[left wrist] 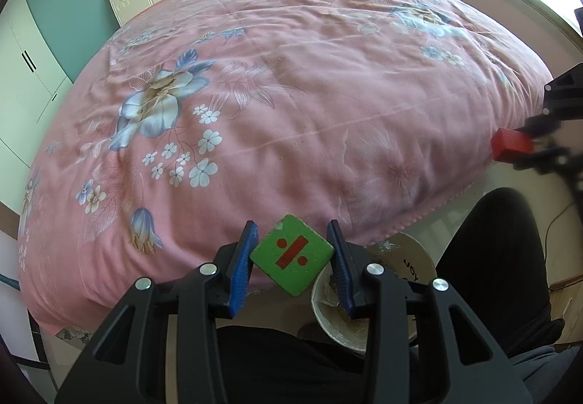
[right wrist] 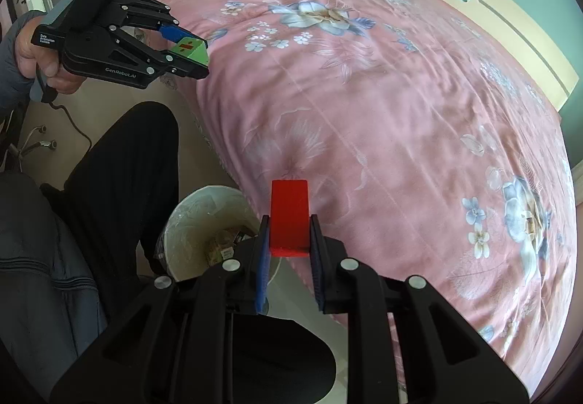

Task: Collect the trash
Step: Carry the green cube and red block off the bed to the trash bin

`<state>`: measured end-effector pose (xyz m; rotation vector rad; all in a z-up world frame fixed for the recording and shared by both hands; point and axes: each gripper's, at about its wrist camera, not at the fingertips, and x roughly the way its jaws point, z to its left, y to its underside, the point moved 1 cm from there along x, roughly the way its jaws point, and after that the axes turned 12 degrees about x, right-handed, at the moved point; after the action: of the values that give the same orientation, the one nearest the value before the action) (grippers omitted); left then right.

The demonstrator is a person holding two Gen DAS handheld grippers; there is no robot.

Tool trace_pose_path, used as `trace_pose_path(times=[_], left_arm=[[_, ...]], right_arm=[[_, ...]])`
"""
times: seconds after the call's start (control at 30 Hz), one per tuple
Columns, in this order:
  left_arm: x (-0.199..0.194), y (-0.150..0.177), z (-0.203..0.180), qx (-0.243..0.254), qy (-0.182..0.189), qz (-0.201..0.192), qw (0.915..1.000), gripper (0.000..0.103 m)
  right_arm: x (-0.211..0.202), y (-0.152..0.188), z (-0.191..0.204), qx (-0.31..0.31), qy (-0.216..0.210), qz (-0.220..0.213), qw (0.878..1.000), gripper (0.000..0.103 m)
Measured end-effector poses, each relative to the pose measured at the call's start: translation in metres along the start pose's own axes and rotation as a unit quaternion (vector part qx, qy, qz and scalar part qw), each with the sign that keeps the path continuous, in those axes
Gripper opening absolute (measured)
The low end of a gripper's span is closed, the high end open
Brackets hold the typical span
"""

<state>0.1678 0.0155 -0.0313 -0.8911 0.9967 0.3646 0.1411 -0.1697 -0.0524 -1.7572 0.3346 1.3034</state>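
My left tool (left wrist: 293, 258) sits at the bottom centre of the left wrist view, its blue pads (left wrist: 242, 269) pinching a green block (left wrist: 292, 254) with a red division sign on its face. The block is turned corner-up between the pads and hangs over the near edge of the bed (left wrist: 291, 94), whose pink flowered cover fills most of the frame. Just below and to the right of the block, partly behind my right pad, shows the rim of the white trash bin (left wrist: 329, 323) on the floor, next to my black trouser leg (left wrist: 488, 258).

My right tool (right wrist: 289, 251) is at the bottom centre of the right wrist view, pressed onto a red block (right wrist: 289, 218) that stands upright between the pads and reaches up past their tips. It is over the edge of the bed, and the bin, lined with a plastic bag and holding some scraps, lies just to its lower left. In the upper left of that view my left hand (right wrist: 40, 57) holds the other tool with the green block, above the bed's corner.

At the right edge of the left wrist view, the red block shows in the right tool.
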Motion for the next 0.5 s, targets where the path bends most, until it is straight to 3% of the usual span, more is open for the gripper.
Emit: trace_pose_path(times=[0.2, 0.5], left_arm=[[0.009, 0.026, -0.019, 0.003, 0.004, 0.002, 1.0, 0.042], [0.047, 0.067, -0.042, -0.013, 0.023, 0.035, 0.999, 0.042]], right_arm=[[0.014, 0.021, 0.024, 0.0, -0.017, 0.01, 1.0, 0.021], [0.055, 0.05, 0.046, 0.019, -0.047, 0.041, 0.998, 0.021]])
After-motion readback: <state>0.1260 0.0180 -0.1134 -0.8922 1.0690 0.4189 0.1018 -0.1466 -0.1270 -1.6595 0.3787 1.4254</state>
